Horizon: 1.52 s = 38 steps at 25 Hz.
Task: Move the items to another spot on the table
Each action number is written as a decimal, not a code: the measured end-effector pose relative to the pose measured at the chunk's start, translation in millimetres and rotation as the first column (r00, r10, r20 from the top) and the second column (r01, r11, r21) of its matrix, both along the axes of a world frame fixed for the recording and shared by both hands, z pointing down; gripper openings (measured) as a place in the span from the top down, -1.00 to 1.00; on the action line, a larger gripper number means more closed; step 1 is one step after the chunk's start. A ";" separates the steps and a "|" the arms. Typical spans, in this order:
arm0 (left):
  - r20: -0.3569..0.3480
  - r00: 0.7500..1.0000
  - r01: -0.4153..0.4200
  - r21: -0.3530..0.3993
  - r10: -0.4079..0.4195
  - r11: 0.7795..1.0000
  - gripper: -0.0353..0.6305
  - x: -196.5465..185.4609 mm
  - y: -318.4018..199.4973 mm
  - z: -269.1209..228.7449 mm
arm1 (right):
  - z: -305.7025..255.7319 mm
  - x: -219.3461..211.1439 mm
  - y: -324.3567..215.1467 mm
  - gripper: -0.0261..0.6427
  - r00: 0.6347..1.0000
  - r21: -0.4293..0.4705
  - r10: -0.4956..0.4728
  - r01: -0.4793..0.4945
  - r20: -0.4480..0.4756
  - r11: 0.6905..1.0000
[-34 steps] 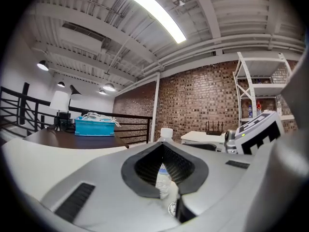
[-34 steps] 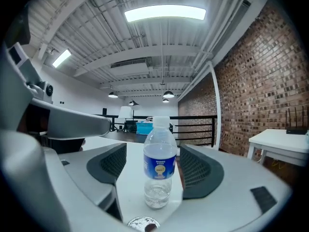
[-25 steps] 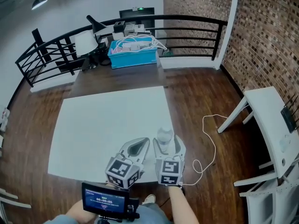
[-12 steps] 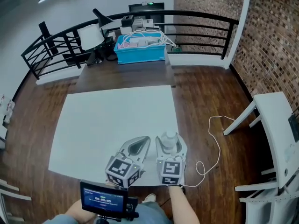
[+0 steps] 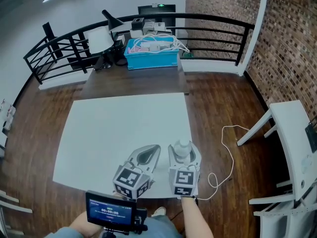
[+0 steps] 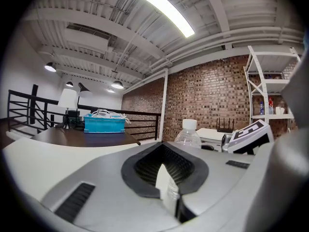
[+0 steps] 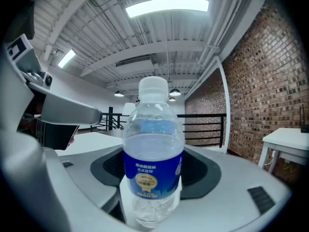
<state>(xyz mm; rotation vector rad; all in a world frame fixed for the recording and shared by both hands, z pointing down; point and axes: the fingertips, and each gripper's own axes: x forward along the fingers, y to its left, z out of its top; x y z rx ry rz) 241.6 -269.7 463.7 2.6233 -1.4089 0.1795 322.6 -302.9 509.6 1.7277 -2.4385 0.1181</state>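
The bottle (image 5: 184, 147) stands upright on the white table (image 5: 114, 128), near its front right corner and close to the edge on the person's side. It is clear plastic with a white cap and a blue label, and there is water inside. The right hand-held gripper (image 5: 184, 150) has its jaws around the lower half of the bottle. They have just been closing, and in the right gripper view the dark pads lie against the two sides of the label, so the bottle is gripped. The jaws are quite wide apart, as wide as the bottle. The left hand-held gripper (image 5: 156, 148) is just beside it on the left, low over the table. Its jaw tips are together and nothing is between them. Only the leaf-shaped hollow between the pads stays open. In the left gripper view the bottle shows just past the jaws, a little to the right. Well apart, behind the white table, a blue box (image 5: 152, 53) with white cables sits on a dark table (image 5: 133, 81).
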 end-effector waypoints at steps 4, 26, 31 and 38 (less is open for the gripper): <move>0.006 1.000 -0.019 0.007 0.019 1.000 0.86 -3.7 3.8 -7.3 | -15.7 -4.4 2.8 0.06 1.000 0.010 0.005 -0.005 0.003 1.000; -0.010 1.000 0.021 0.134 -0.019 0.991 0.86 -36.7 17.4 -74.7 | -138.3 -41.5 26.0 0.06 0.999 0.144 -0.050 0.052 -0.020 0.988; -0.013 0.998 0.061 0.133 -0.060 0.989 0.86 -58.8 22.7 -76.2 | -137.3 -61.8 31.5 0.06 0.997 0.135 -0.077 0.079 -0.017 0.988; -0.014 0.992 0.127 0.136 -0.126 0.983 0.86 -105.4 34.7 -81.4 | -141.6 -110.0 44.1 0.06 0.990 0.121 -0.139 0.140 -0.010 0.983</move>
